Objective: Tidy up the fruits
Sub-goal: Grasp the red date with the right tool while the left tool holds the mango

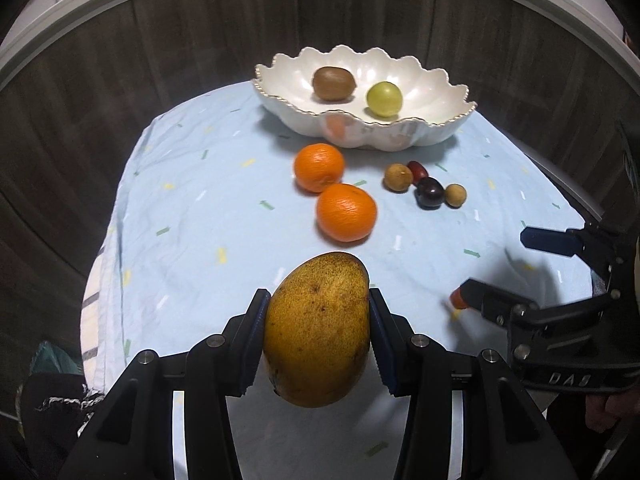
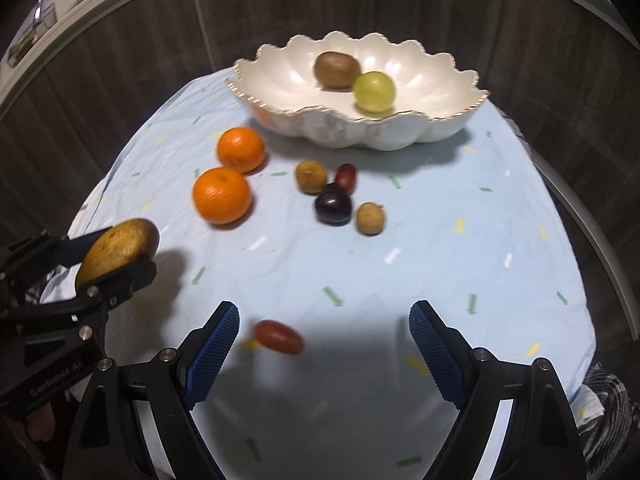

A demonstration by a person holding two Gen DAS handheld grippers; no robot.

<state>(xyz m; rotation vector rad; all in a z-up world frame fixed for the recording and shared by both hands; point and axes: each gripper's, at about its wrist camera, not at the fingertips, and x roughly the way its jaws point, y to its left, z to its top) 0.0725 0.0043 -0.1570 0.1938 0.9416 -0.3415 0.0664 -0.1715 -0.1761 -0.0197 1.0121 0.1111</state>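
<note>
Left hand-held gripper (image 1: 318, 334) clamps a mango (image 1: 317, 330) across its width, stem end toward the camera, held clear of the tabletop (image 1: 192, 216) at the near edge. Right hand-held gripper (image 2: 324, 356) stands wide with nothing between its pads; a small red fruit (image 2: 279, 336) (date or grape tomato, cannot tell which) lies on the blue cloth just inside its left finger (image 2: 212, 354). The scalloped white bowl (image 1: 432, 118) at the far side already holds a kiwi (image 1: 334, 83) and a green round fruit (image 1: 384, 99). Two oranges (image 1: 346, 212) and a cluster of small fruits (image 1: 428, 188) lie loose between the hand-held grippers and the bowl. Step in hand, by my reading: carry the mango to the bowl. Next move calls for lifting over the oranges and releasing low inside the rim, away from the two fruits already there. The right side looks set to centre on the red fruit and close.
</note>
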